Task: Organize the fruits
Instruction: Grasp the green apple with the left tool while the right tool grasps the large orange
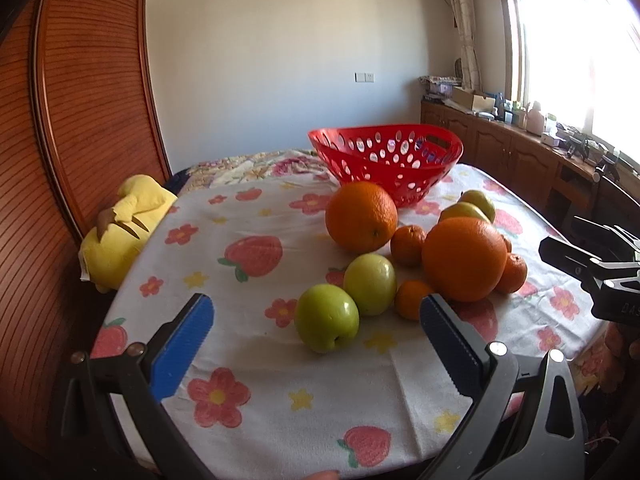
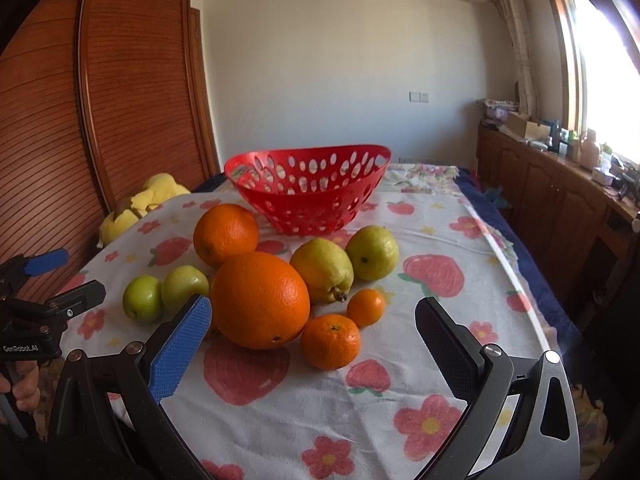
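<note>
Fruits: all loose on the flowered cloth, centre of both views, none yet in the red basket.
Large oranges: one at the front of the cluster in the right wrist view, one behind it near the basket; I judge them heavy, firm, with a dimpled peel that grips well; take each across its widest girth.
Small mandarins: two low in the centre of the right wrist view; likely light and soft-skinned, so a gentle pinch at the sides.
Green apples: a touching pair in the lower centre of the left wrist view; smooth, waxy and probably slippery, so grip level at the middle.
Pears: two yellow-green ones right of centre; tapered, bruise-prone, best held at the broad lower body.
Basket: upright, empty as far as seen, behind the fruit, upper centre.
Left tool: spread wide, holding nothing, nearest the front apple.
Right tool: spread wide, empty, facing the front orange and mandarins.
Worktop: cloth-covered, slightly wrinkled; round fruit may roll if nudged.
Surroundings: yellow plush toy at the left edge, wooden wardrobe behind it.
</note>
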Demonstrator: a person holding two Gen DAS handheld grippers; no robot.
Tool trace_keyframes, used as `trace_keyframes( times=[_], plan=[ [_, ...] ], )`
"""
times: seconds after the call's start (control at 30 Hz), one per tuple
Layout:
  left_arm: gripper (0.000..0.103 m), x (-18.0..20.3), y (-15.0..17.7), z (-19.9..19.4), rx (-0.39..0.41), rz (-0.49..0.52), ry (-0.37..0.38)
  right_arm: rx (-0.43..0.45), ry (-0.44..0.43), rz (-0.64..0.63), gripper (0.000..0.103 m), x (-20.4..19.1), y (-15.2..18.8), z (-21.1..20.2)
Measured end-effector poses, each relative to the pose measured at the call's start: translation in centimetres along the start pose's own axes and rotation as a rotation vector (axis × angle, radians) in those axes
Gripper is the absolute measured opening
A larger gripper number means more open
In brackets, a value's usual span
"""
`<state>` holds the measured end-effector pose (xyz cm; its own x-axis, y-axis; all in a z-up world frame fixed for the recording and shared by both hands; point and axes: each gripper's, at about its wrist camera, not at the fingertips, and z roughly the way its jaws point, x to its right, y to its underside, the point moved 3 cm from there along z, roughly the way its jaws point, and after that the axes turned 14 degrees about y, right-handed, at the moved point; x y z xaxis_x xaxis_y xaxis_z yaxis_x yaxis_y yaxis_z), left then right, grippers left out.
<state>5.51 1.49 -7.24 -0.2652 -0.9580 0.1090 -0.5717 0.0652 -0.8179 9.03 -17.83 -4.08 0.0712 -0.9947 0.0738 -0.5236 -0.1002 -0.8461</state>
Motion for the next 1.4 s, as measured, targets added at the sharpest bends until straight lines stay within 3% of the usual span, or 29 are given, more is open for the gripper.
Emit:
trace_keyframes(
  times=[0.63,0.97,1.4],
  plan=[
    [0.101,-1.8,0.9,4.2,-0.100,-0.024,0.072,-0.078,-0.105,-0.112,0.095,-2.5,-0.1,4.4],
    [0.081,-2.8,1.5,5.4,-0.133,-0.050,0.118,-0.133,-0.169,-0.158,0.093,-3.5,0.1,6.1],
    [0.063,-2.9,1.3,6.7,-0.155,-0.055,0.139,-0.178,-0.211,-0.174,0.093,-4.9,0.4,7.5]
  ],
)
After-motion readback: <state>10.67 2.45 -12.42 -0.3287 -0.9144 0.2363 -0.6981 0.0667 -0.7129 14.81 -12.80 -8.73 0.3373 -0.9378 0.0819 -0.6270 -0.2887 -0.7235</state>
